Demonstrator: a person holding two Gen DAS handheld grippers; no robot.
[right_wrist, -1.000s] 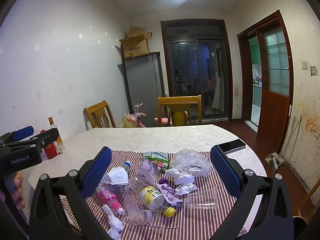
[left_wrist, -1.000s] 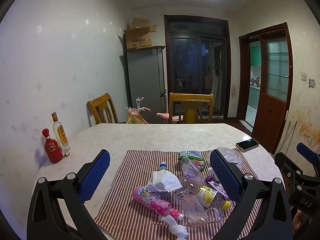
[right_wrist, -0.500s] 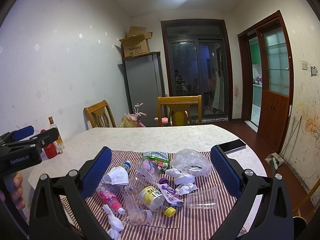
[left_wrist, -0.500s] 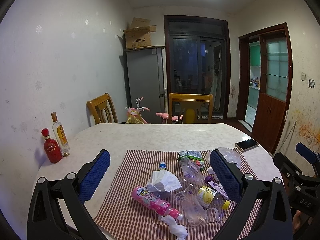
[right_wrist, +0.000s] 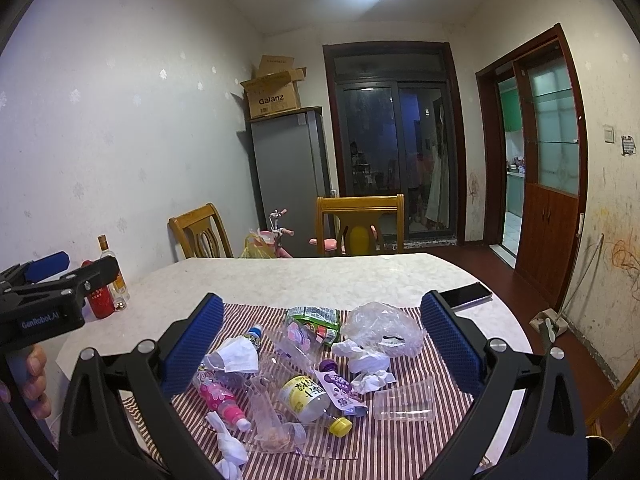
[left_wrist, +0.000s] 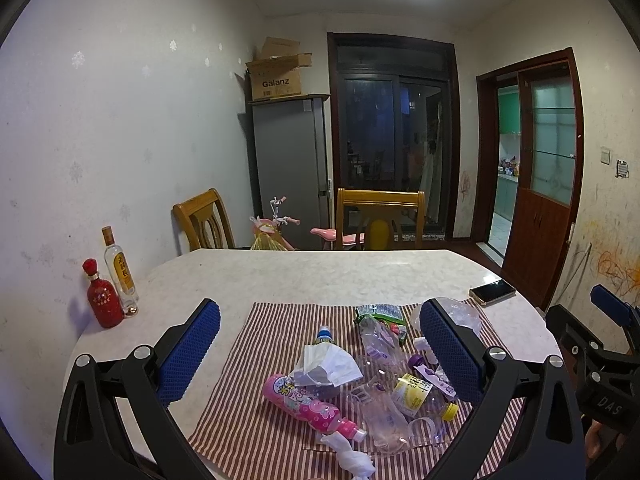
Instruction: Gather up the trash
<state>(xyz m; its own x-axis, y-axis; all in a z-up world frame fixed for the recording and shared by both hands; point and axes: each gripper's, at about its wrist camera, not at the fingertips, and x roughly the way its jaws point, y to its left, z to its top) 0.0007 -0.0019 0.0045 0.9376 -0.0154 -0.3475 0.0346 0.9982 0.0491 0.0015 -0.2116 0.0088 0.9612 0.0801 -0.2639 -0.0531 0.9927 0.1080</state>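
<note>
Both tongs, left (left_wrist: 320, 354) and right (right_wrist: 320, 346), are still hovering wide and empty over the trash pile (right_wrist: 304, 376) lying on the striped cloth (left_wrist: 256, 432) on the desk (left_wrist: 320, 276), so collecting is not yet starting.

Home dining room: table (left_wrist: 320, 276), chairs (left_wrist: 380, 216), fridge (left_wrist: 292, 168).

I read "Galanz" on the cardboard box (left_wrist: 278, 76) atop the grey refrigerator (left_wrist: 290, 168). My left hand-held gripper (right_wrist: 44, 312) carries "GenRobot.AI" in white on its body, and my right hand-held gripper (left_wrist: 604, 392) shows "DAS". The labels on the red bottle (left_wrist: 102, 294), the clear bottle (left_wrist: 120, 270) and the yellow-labelled bottle (right_wrist: 306, 398) are too small for me to read.
</note>
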